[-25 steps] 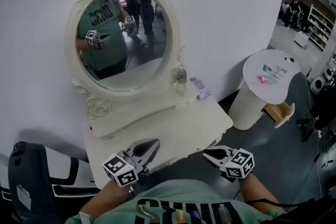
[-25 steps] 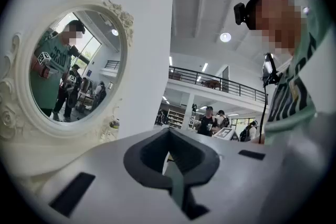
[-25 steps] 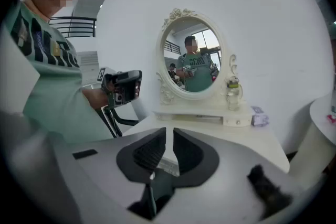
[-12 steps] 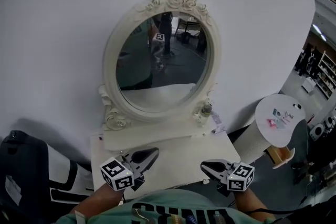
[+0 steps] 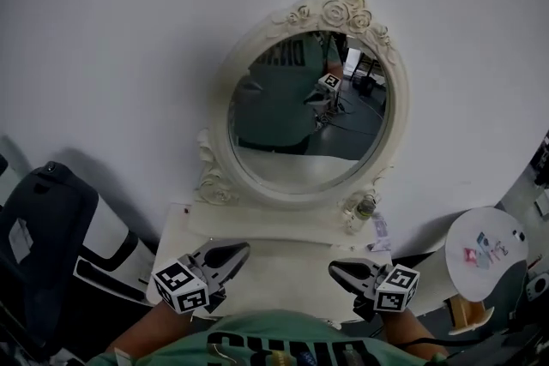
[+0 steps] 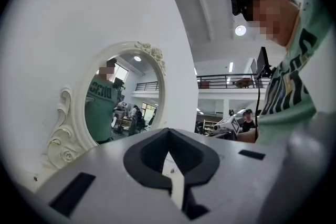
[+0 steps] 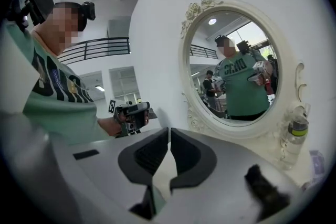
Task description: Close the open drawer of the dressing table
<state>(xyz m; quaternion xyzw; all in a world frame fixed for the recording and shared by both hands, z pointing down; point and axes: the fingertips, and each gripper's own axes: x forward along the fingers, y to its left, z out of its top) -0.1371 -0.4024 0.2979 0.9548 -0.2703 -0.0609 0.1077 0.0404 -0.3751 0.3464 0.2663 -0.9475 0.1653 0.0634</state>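
Observation:
The white dressing table [image 5: 283, 257] stands against the wall, with its oval mirror [image 5: 309, 111] above it. No open drawer shows; my body hides the table's front. My left gripper [image 5: 236, 249] hovers over the front left of the tabletop, its jaws together and empty. In the left gripper view it [image 6: 168, 132] points level past the mirror [image 6: 123, 97]. My right gripper [image 5: 337, 267] hovers at the front right. Its jaws [image 7: 169, 132] are closing, nearly touching, with nothing between them. It faces the mirror [image 7: 236, 71].
A small clear bottle [image 5: 366, 207] stands at the mirror's right foot, also seen in the right gripper view [image 7: 295, 134]. A flat packet [image 5: 380, 231] lies beside it. A round white side table [image 5: 489, 253] stands to the right and a dark chair [image 5: 43, 219] to the left.
In the head view, mirror and table have slid to the right and the mirror sits lower. Both grippers keep to the bottom of the picture, now over the tabletop rather than before its front edge.

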